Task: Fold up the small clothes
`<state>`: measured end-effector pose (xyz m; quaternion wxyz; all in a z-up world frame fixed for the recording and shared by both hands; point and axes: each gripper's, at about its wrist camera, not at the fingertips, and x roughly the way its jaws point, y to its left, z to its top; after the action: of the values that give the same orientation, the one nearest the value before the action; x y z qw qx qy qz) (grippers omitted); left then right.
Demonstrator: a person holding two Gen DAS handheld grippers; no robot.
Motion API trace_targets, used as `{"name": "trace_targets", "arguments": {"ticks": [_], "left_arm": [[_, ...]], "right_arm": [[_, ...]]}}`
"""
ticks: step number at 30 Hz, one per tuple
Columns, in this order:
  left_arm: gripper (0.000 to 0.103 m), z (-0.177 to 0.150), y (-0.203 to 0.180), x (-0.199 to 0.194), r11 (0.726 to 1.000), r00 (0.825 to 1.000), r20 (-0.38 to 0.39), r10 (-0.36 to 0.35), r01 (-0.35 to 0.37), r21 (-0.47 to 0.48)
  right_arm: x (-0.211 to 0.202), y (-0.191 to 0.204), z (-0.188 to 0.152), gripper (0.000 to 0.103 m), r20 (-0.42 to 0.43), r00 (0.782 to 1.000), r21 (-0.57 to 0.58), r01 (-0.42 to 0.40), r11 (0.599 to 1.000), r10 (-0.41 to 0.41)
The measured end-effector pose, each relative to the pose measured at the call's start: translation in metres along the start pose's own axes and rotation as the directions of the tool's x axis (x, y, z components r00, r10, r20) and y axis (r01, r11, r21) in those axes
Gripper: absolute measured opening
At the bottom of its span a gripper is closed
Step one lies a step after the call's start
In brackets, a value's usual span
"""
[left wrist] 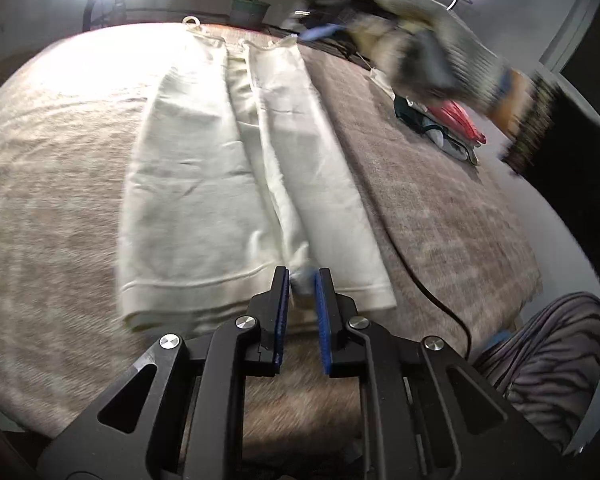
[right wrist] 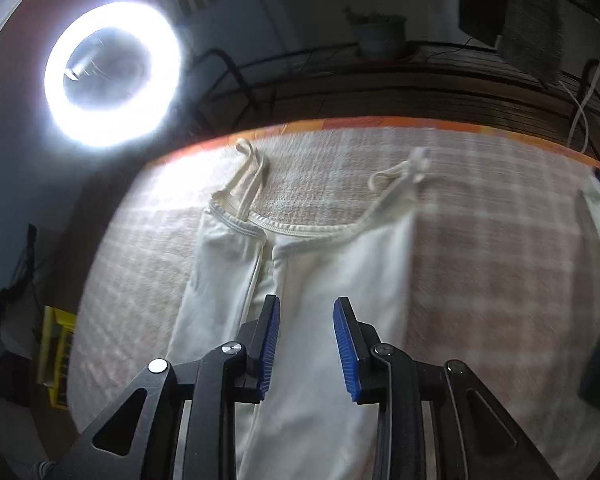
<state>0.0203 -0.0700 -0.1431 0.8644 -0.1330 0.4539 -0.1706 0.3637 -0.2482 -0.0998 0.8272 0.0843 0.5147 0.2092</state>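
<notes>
A cream strappy top (left wrist: 228, 184) lies flat on the checked blanket (left wrist: 52, 216), both long sides folded in toward the middle. My left gripper (left wrist: 302, 280) is at the hem end, its blue pads a narrow gap apart around a raised bit of the fold edge; I cannot tell if they pinch it. In the right wrist view the top (right wrist: 340, 264) runs away from me, straps (right wrist: 252, 168) at the far end. My right gripper (right wrist: 306, 312) is open and empty, hovering above the garment's middle. A gloved hand (left wrist: 432, 60) holding the right gripper shows blurred at upper right in the left wrist view.
A pile of coloured clothes (left wrist: 448, 124) lies at the blanket's right side. A black cable (left wrist: 432, 296) runs across the blanket. A ring light (right wrist: 112, 76) shines at the far left. A potted plant (right wrist: 380, 32) stands behind. A yellow crate (right wrist: 56, 356) sits on the floor.
</notes>
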Motion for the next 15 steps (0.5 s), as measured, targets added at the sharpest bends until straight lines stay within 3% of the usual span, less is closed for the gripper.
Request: {"name": "trace_targets", "arguments": {"ticks": [4,7,10,11,12,15], "left_arm": [[0.012,-0.006,0.018,-0.027,1.0,0.999,0.02,0.025,-0.025,-0.017],[0.012,-0.006,0.033,-0.047,0.998,0.998,0.041,0.044,-0.043,-0.042],[0.014,-0.001,0.05,-0.053,0.993,0.996,0.034,0.081,-0.078,-0.086],[0.022,0.001,0.057,-0.052,0.989,0.996,0.02,0.088,-0.085,-0.121],[0.029,0.003,0.064,-0.051,0.984,0.997,0.008,0.082,-0.08,-0.156],[0.03,0.006,0.08,-0.038,0.969,0.998,-0.053,0.041,-0.053,-0.243]], "right_arm": [[-0.062,-0.012,-0.044,0.033,0.054,0.998,0.058,-0.029,0.998,0.026],[-0.088,-0.006,-0.081,0.038,0.044,0.999,0.073,-0.018,0.997,0.015],[-0.101,0.0,-0.137,0.039,-0.007,0.999,0.097,-0.044,0.994,0.045],[-0.099,0.003,-0.153,0.04,-0.029,0.998,0.108,-0.055,0.993,0.059],[-0.097,0.007,-0.168,0.04,-0.052,0.996,0.118,-0.062,0.991,0.069],[-0.084,0.018,-0.217,0.041,-0.131,0.988,0.126,-0.063,0.99,0.08]]}}
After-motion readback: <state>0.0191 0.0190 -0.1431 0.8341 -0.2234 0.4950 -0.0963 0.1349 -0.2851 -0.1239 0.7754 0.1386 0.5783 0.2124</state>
